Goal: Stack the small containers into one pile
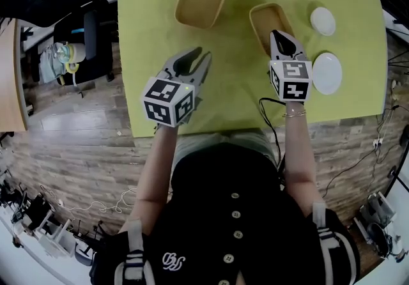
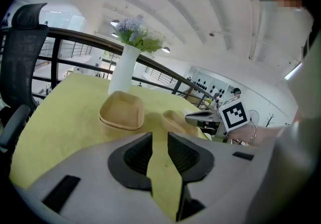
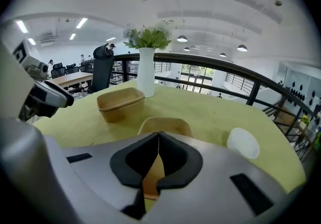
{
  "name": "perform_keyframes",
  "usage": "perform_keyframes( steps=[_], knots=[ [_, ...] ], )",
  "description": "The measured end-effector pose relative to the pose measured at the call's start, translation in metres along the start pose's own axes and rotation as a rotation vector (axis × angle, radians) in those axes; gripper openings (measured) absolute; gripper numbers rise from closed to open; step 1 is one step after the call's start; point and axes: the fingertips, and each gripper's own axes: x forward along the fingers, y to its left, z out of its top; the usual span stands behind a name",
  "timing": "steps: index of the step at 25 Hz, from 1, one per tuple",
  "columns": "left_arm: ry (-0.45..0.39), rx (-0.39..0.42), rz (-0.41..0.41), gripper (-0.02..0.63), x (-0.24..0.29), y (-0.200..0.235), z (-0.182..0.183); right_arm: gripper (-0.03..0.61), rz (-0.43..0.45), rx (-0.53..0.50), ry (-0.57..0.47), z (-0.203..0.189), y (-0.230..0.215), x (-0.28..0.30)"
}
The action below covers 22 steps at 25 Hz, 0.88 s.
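Your right gripper (image 1: 279, 36) is clenched at the tan container's (image 1: 263, 18) near rim, left gripper (image 1: 199, 55) parted and empty; so shallow a bite could drop it mid-lift.

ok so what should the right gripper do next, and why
Probably lift the nearer container just clear of the table: the right gripper looks shut on its near wall, and the other container, which it should nest into, sits apart to the left.
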Motion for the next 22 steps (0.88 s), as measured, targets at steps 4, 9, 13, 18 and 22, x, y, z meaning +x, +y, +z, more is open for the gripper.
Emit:
perform_keyframes(
  steps=[4, 9, 13, 18, 22],
  knots=[
    [0.008, -0.009, 0.007, 0.094, 0.004, 0.0, -0.005, 0.065, -0.021, -0.027, 0.015, -0.007, -0.023, 0.003],
    [0.015, -0.013, 0.003, 0.094, 0.014, -0.007, -0.005, 0.099, -0.056, -0.015, 0.039, -0.014, -0.055, 0.003],
    [0.014, -0.016, -0.006, 0.095, 0.023, -0.014, -0.003, 0.131, -0.051, -0.031, 0.079, -0.027, -0.068, 0.008],
    [0.015, -0.012, -0.01, 0.098, 0.03, -0.022, 0.0, 0.141, -0.014, -0.026, 0.122, -0.042, -0.076, 0.014],
    [0.016, -0.013, -0.006, 0.107, 0.032, -0.021, 0.0, 0.138, 0.005, -0.014, 0.138, -0.048, -0.076, 0.017]
  ],
)
